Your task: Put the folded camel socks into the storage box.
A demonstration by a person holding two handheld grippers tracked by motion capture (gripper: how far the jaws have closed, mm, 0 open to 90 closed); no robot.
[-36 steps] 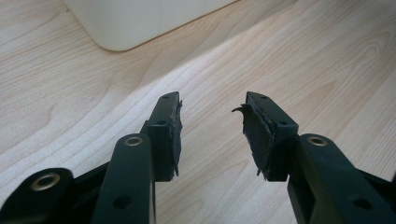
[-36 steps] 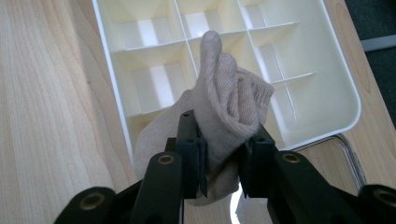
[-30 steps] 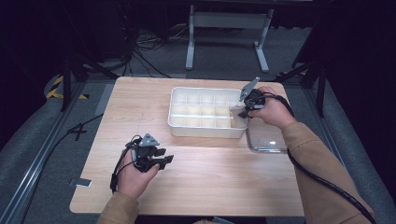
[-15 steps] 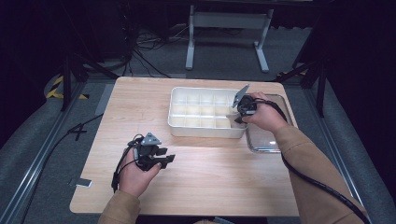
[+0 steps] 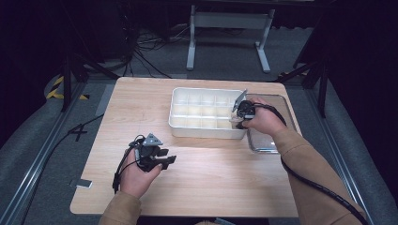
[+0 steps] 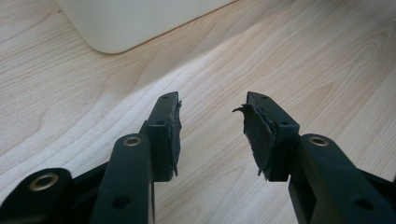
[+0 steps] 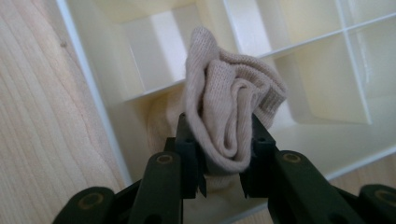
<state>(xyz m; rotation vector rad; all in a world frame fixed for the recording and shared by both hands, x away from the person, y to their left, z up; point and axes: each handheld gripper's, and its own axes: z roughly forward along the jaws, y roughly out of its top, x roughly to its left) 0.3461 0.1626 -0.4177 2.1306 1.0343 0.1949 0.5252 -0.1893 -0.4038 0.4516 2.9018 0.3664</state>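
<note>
right claw (image 7: 223,161) sunk lower into 1 tray (image 5: 178,123), pinching 1 sock (image 7: 229,105); left claw (image 6: 212,128) spread, w/o load.

Light wooden table (image 5: 202,187) on grey floor (image 5: 42,154), dark surroundings, metal stand (image 5: 227,21) behind.

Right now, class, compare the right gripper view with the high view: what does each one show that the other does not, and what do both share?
Right gripper view: a beige knitted, rolled sock pinched between the right gripper jaws, over a corner compartment.

High view: the left gripper hovering with nothing in it, a clear rectangular container beside the tray, both forearms.

Both: the white plastic compartment tray and the light wooden table.
</note>
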